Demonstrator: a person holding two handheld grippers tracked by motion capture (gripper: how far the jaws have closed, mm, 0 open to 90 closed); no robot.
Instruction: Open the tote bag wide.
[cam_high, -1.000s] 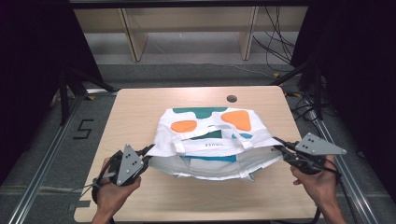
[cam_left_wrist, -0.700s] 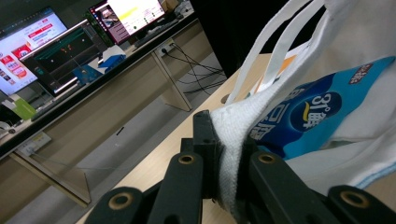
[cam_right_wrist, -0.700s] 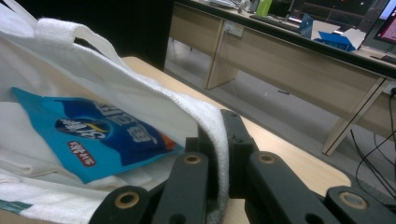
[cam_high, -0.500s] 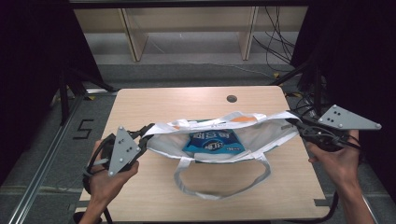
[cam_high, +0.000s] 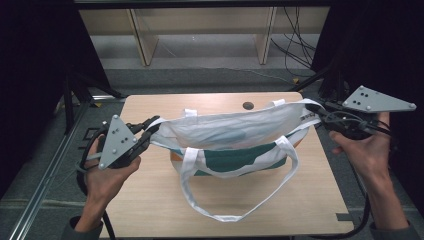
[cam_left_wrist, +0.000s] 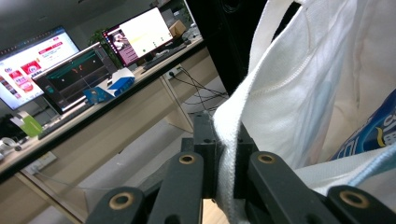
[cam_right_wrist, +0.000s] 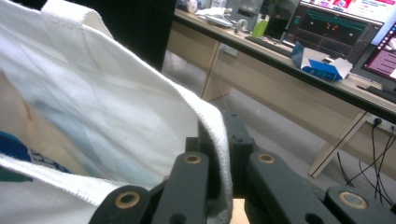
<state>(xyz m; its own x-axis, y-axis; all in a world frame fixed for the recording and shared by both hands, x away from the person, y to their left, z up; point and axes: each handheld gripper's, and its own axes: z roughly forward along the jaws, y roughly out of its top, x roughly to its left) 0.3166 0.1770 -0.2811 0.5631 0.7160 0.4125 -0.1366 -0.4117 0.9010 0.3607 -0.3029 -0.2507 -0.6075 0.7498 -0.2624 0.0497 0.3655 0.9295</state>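
The left gripper (cam_high: 152, 129) is clenched on the hem of a white bag (cam_high: 235, 132); in the left gripper view its jaws pinch the thick seam (cam_left_wrist: 227, 154) between them. The right gripper (cam_high: 320, 114) is likewise clamped on the opposite end of the hem, the cloth edge (cam_right_wrist: 217, 154) squeezed between its jaws. The bag hangs stretched between the two, left gripper at nine o'clock of it and right gripper at three o'clock, its mouth pulled into a long slit above the middle of the table (cam_high: 150, 200). One strap (cam_high: 220, 210) dangles toward six o'clock onto the tabletop. A small dark disc (cam_high: 248, 105) lies at twelve o'clock near the far edge.
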